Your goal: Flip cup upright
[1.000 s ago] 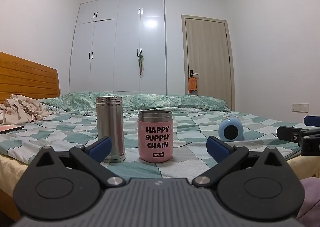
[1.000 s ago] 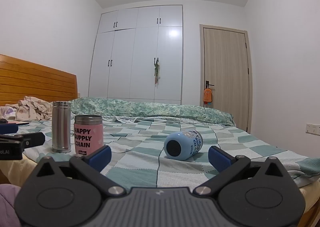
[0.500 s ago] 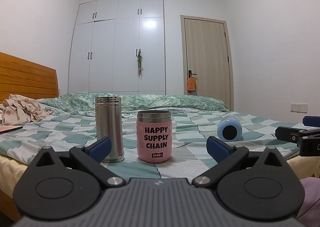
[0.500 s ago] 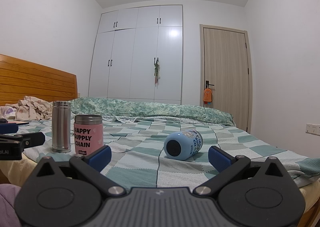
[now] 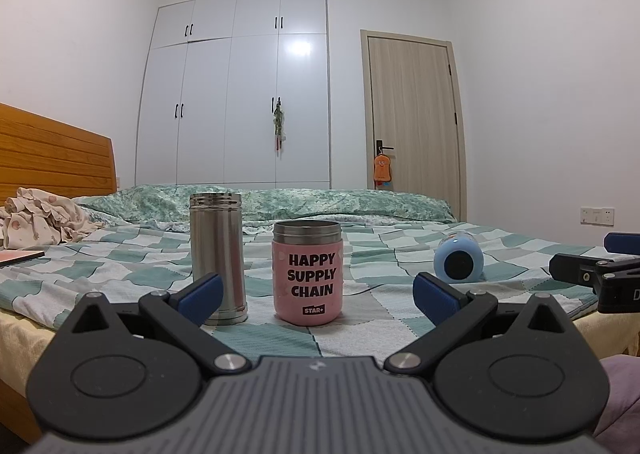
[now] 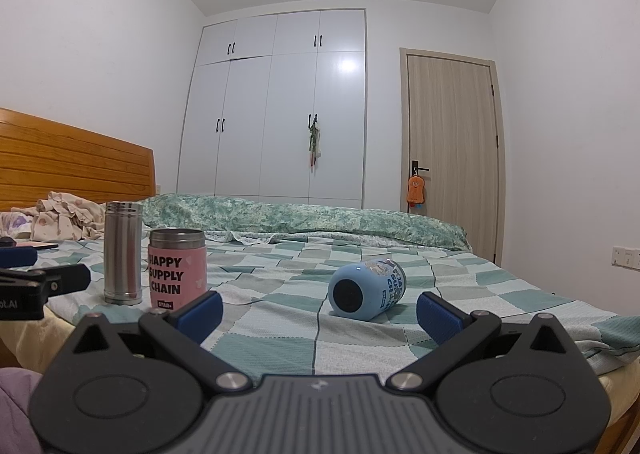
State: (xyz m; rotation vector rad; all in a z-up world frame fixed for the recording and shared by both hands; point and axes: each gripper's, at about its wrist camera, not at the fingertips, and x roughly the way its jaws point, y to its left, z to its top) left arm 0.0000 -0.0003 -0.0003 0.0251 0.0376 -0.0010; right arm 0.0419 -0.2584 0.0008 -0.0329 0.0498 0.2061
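A light blue cup lies on its side on the checked bedspread, its round base towards me; it also shows in the left wrist view at the right. My right gripper is open and empty, short of the cup, which lies between and beyond its blue fingertips. My left gripper is open and empty, in front of an upright pink cup and an upright steel flask. Each gripper shows at the edge of the other's view.
The pink cup and steel flask stand left of the blue cup. The bed has a wooden headboard at left, crumpled clothes and a folded green duvet behind. A wardrobe and door stand beyond.
The left wrist view has shifted slightly, with the cups sitting a little lower and left. The right view is nearly unchanged. Both grippers stay open.
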